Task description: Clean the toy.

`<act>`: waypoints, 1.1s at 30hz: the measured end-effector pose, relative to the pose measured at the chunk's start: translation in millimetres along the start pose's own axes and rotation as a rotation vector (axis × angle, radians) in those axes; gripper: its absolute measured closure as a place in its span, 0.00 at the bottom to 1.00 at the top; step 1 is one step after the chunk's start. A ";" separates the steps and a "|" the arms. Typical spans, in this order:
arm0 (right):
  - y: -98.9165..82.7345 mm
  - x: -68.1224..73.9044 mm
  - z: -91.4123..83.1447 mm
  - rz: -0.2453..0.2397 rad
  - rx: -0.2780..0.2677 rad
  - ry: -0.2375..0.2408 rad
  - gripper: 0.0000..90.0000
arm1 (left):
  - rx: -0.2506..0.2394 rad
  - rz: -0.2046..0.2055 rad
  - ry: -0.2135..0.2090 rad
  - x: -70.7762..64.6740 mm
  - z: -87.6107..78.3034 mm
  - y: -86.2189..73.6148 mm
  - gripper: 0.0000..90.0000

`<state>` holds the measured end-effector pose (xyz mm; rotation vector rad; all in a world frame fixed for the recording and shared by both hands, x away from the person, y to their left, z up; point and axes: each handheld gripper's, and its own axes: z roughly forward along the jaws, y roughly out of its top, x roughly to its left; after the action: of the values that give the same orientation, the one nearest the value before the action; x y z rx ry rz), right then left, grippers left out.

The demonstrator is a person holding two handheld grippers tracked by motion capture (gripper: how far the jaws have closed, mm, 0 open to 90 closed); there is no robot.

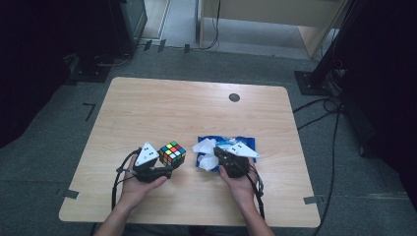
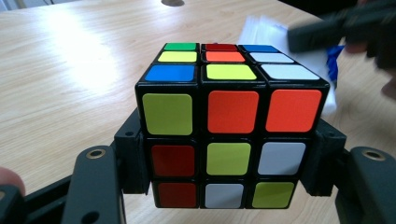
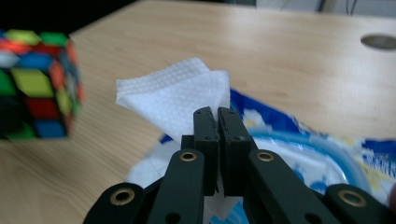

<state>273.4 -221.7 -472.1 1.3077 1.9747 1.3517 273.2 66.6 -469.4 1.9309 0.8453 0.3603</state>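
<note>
I am seeing the left gripper clamping one scrambled cube by its two side faces, held at 7 o'clock on the table. The right gripper is pinching one white tissue, jaws pressed nearly together on its corner. One blue packet is lying at 5 o'clock, the tissue rising from it.
</note>
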 end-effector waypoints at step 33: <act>16.2 55.1 -2.8 0.000 -0.050 0.260 0.97 | 0.019 0.118 -0.067 -31.5 8.3 0.5 0.38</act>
<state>252.7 -174.0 -447.6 1.1585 2.0908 1.6303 255.5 39.3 -469.9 2.0043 0.6949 0.3570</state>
